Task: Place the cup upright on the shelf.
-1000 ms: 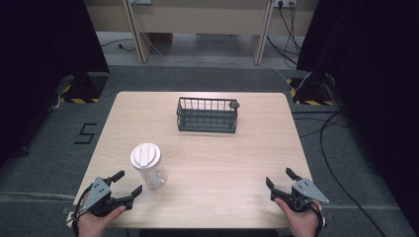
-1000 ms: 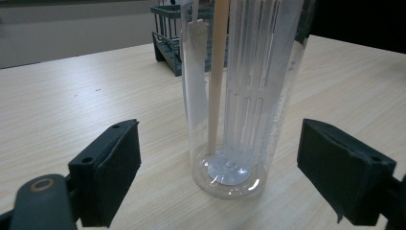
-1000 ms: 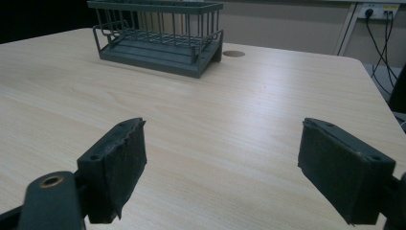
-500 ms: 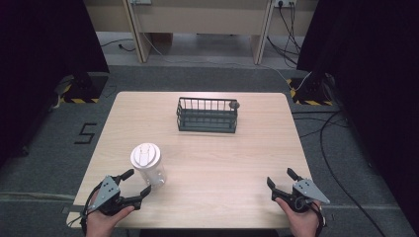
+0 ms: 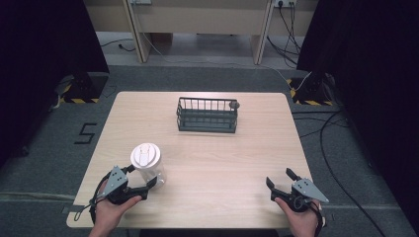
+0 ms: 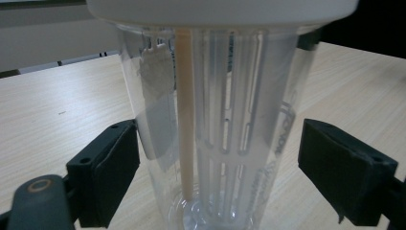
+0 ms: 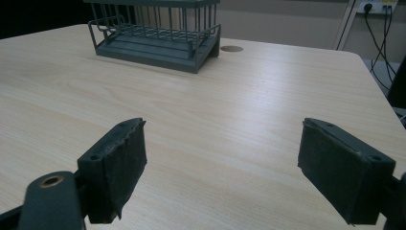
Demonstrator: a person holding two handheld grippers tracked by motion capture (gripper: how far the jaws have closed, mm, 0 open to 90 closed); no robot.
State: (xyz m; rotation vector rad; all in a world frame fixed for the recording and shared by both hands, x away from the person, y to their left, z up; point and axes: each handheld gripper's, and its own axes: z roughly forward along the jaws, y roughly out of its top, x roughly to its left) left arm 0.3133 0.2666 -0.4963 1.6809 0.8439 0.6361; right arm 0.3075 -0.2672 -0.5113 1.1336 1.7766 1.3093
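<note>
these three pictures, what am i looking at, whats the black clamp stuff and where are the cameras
A person sits at a wooden table and holds a hand-operated two-jaw clamp in each hand. The high view looks down from above: the left gripper is at the lower left, the right gripper at the lower right. The other two pictures come from small cameras riding on each clamp, looking out between its black jaws. On the table stand a clear plastic cup with a white lid and, farther back, a dark wire basket. The left gripper's open jaws sit either side of the cup, not yet touching. The right gripper is open and holds nothing.
</note>
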